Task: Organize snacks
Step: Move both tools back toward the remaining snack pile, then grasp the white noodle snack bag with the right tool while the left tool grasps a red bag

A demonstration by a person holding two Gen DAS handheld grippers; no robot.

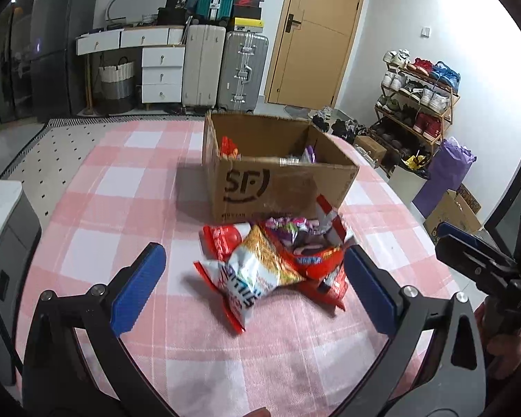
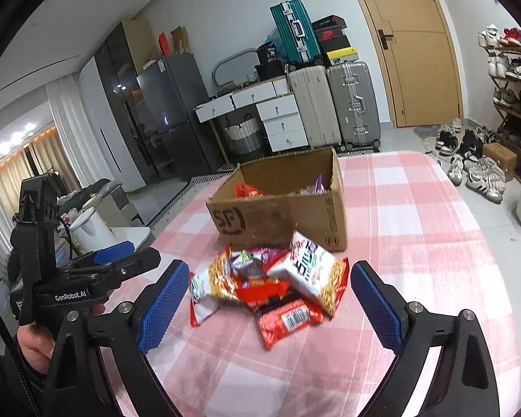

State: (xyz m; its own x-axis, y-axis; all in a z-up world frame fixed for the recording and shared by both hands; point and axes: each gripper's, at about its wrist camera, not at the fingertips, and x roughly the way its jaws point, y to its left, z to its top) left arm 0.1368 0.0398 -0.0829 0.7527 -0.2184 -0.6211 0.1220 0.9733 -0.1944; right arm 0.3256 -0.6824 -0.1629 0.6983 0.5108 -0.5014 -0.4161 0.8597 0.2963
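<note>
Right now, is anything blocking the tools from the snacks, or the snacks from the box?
Nothing visible blocks either tool: the left tool and right tool are open with the snack pile straight ahead. The box sits behind the pile; only its front wall must be cleared.

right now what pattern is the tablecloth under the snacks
Pink and white checks on the tablecloth, clearest in the right wrist view.

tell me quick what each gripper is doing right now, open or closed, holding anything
Left gripper: open, holding nothing, the snack pile ahead between its fingers.
Right gripper: open, holding nothing, facing the same pile.
</note>
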